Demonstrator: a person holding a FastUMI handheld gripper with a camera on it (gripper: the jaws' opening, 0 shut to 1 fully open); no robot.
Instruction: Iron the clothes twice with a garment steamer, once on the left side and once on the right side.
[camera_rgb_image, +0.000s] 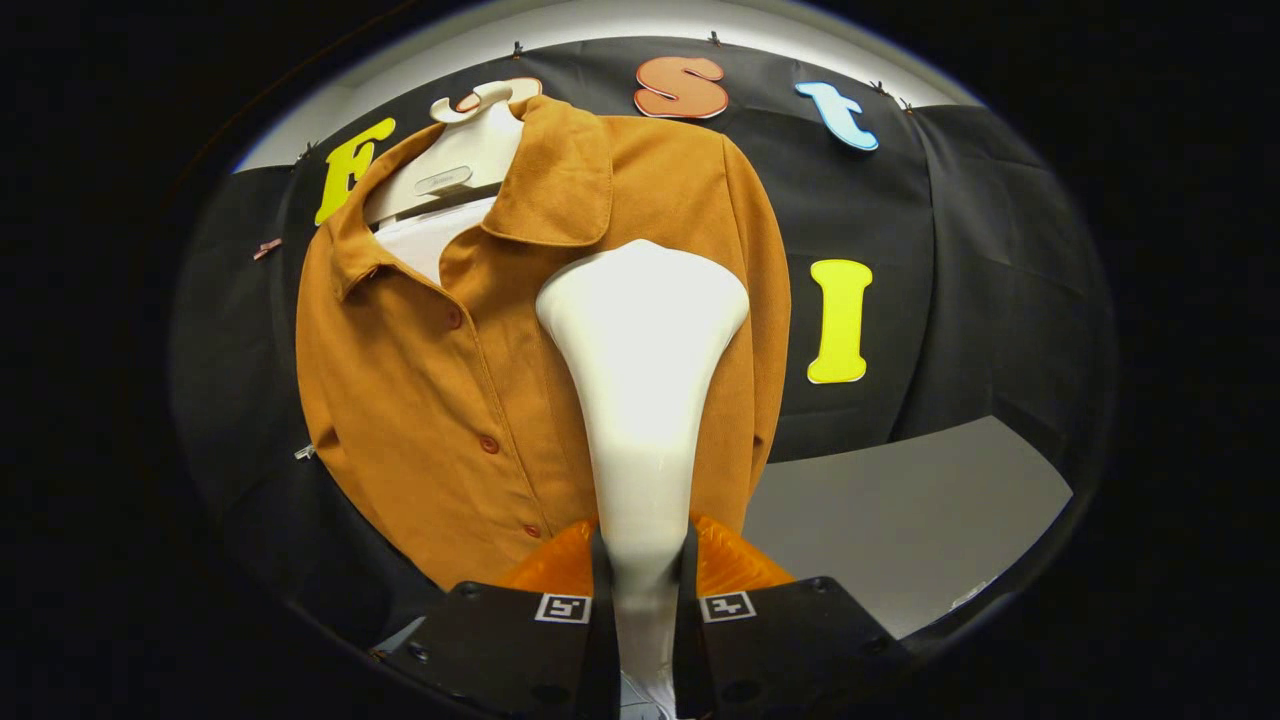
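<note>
Left: orange shirt (420, 400) hangs on white hanger (462, 160), against booth wall. Middle: your gripper (645, 590) squeezes white steamer (642, 380) by its thin handle, both fingers pressed tight. Steamer's wide head sits up against shirt's right half, under collar. Right: grey table (900, 520).

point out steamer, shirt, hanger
steamer (640, 330): gripper view, on its wide head, handle clamped in the tool (645, 600)
shirt (400, 400): gripper view, front panel beside the buttons
hanger (455, 165): gripper view, neck below the hook
</note>
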